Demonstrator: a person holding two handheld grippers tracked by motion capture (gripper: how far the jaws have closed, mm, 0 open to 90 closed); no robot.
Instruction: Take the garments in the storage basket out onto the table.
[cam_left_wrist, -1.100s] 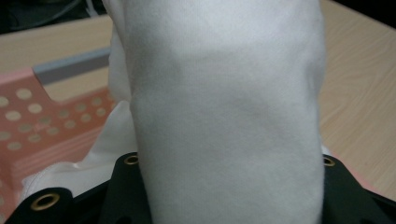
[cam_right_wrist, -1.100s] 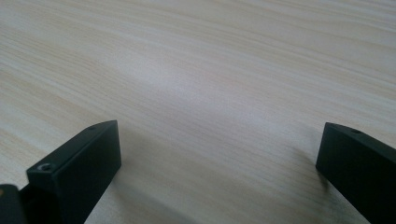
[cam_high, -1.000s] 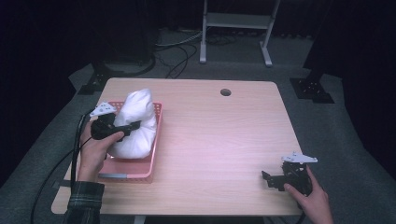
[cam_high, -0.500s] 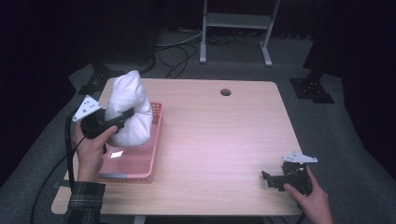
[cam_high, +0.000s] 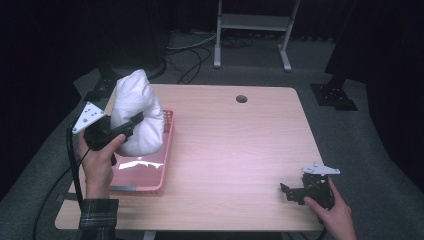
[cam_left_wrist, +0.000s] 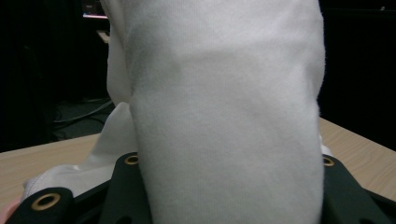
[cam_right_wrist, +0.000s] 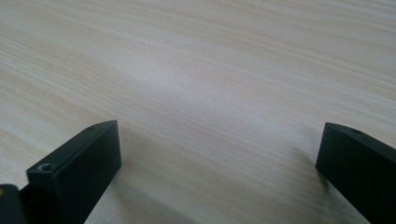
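A: What has my left gripper (cam_high: 131, 122) got?

B: From up high I see it clamped on the white cloth (cam_high: 137, 112). In the left gripper view the cloth (cam_left_wrist: 224, 116) fills the space between the two black jaws, so I'd call them closed on it.

A: And where is the cloth?

B: It stands up as a tall bundle over the far end of the pink basket (cam_high: 162, 172), at the table's (cam_high: 240, 150) left side. Its lower part hangs down to the basket; I can't tell if it touches the bottom.

A: My left hand (cam_high: 97, 160)?

B: It comes in from the bottom left, gripper pointing across toward the cloth, grey plate on top.

A: The right gripper (cam_high: 290, 192)?

B: Low at the table's near right corner, in my right hand (cam_high: 335, 212), well apart from the basket. In the right gripper view its jaws stand wide apart, with nothing but bare wood (cam_right_wrist: 210, 93) between them.
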